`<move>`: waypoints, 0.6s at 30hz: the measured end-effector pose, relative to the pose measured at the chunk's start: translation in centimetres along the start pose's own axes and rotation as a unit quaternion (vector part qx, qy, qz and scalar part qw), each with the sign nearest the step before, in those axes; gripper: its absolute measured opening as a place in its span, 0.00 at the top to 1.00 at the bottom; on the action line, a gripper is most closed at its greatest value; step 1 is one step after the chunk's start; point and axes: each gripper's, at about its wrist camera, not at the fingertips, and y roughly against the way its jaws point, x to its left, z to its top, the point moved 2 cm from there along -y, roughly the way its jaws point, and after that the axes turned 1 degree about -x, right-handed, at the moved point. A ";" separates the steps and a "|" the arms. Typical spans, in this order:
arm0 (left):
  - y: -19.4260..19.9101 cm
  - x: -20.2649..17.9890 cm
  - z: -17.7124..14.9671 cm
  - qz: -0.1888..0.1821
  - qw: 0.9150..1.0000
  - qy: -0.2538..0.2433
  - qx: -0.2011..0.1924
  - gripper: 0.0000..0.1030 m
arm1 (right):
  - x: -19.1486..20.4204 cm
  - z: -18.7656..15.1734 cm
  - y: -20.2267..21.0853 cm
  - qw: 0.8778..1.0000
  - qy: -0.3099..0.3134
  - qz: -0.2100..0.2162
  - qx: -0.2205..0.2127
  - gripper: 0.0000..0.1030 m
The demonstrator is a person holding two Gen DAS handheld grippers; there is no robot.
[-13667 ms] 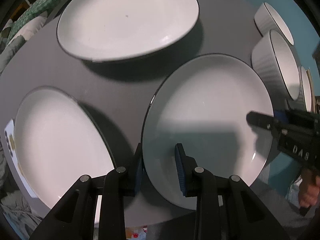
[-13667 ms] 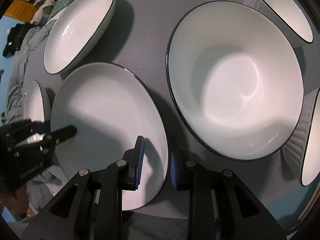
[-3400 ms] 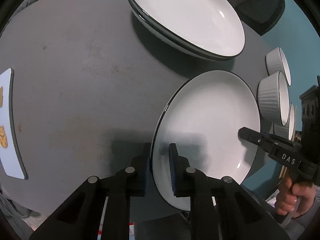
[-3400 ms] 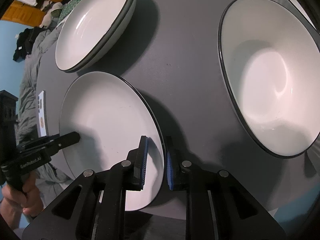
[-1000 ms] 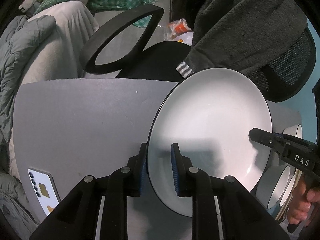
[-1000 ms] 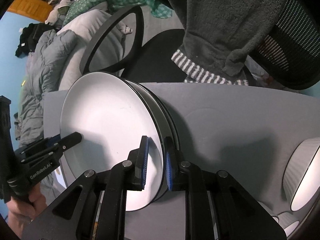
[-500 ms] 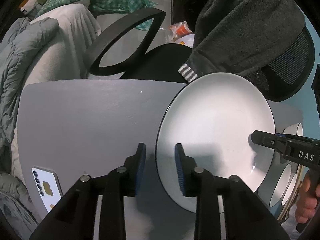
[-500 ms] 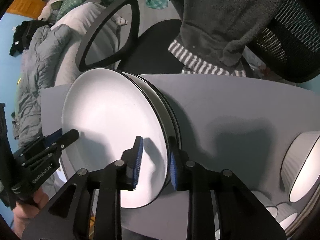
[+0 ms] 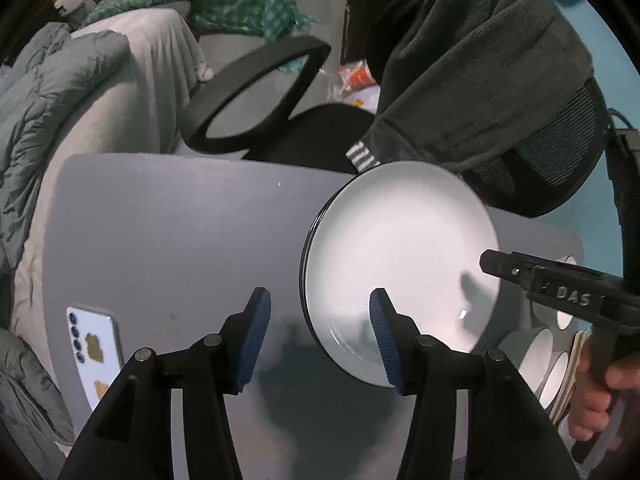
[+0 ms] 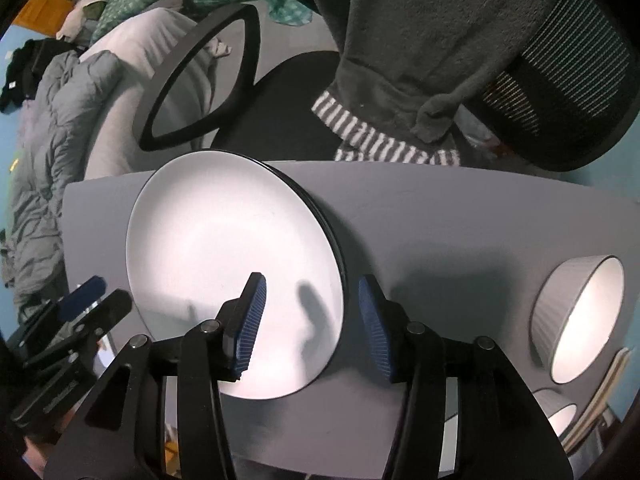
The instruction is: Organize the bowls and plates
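- Since a second ago, both sets of pads have let go of the top plate (image 9: pixel 400 256): they were pinching its rim on either side, and now it rests on the plate stack (image 10: pixel 334 240) at the far edge of the table (image 9: pixel 168 232), beside the office chair (image 9: pixel 256 80).
- I read the stacking as the reason for this spot: like goes on like, which clears the table middle, while the bowls (image 10: pixel 580 316) wait well apart on the right side.
- I carried the plate from two opposite edges, I'd say, to keep it level coming down on the pile.
- My left gripper (image 9: pixel 320 336) is opening right now, jaws about half spread; the plate's near rim sits between the pads, but neither pad presses on it. Nothing is held.
- My right gripper (image 10: pixel 310 320) is likewise opening, roughly half spread, straddling the opposite rim without contact that I can see. Nothing is held.
- A phone (image 9: pixel 94 344) lies on the table left of the stack, clear of the work.
- Bowls look like my next job.
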 end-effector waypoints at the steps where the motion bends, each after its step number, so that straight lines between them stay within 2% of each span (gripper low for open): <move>1: 0.9 -0.2 -0.1 0.004 1.000 -0.002 -0.012 0.47 | 0.2 -0.1 0.5 1.000 0.005 -0.009 -0.006 0.52; 4: 3.3 -0.7 -0.5 0.020 0.999 -0.011 -0.039 0.36 | 1.0 -0.9 2.4 0.999 0.023 -0.033 -0.030 0.52; 10: 7.4 -1.5 -1.7 0.028 0.997 -0.018 -0.070 0.36 | 2.4 -3.1 6.5 0.994 0.048 -0.050 -0.080 0.46; 12: 8.6 -1.7 -2.1 0.033 0.996 -0.021 -0.079 0.33 | 2.7 -4.0 7.9 0.993 0.050 -0.052 -0.096 0.44; 14: 9.8 -1.8 -2.7 0.037 0.995 -0.026 -0.089 0.29 | 3.0 -4.8 8.9 0.991 0.053 -0.049 -0.109 0.41; 18: 12.1 -1.7 -3.9 0.045 0.994 -0.028 -0.100 0.28 | 3.5 -6.4 10.9 0.989 0.053 -0.038 -0.129 0.40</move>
